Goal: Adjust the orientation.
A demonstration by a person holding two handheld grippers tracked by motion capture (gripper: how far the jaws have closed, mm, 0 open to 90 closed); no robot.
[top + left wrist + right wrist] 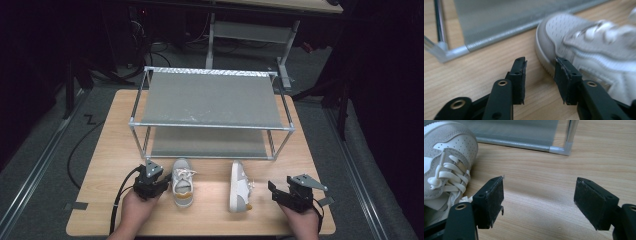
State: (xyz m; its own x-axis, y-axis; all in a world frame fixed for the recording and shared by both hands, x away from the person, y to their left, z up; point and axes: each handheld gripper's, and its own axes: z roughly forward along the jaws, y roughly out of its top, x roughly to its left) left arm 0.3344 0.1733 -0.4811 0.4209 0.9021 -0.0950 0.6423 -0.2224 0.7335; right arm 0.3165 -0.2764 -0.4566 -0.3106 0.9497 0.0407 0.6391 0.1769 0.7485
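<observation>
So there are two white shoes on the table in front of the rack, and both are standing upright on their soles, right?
Not quite. The left shoe stands upright beside the left tool, but the right shoe lies tipped on its side, as the high view shows. Both do sit on the table in front of the rack.

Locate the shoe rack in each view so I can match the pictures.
High view: the shoe rack stands in the centre, on the far half of the table.
Left gripper view: its lower shelf and a corner post sit at the upper left.
Right gripper view: its lower shelf and a post run along the top edge.
Shared landmark: the light wood table under the rack's bottom rail.
</observation>
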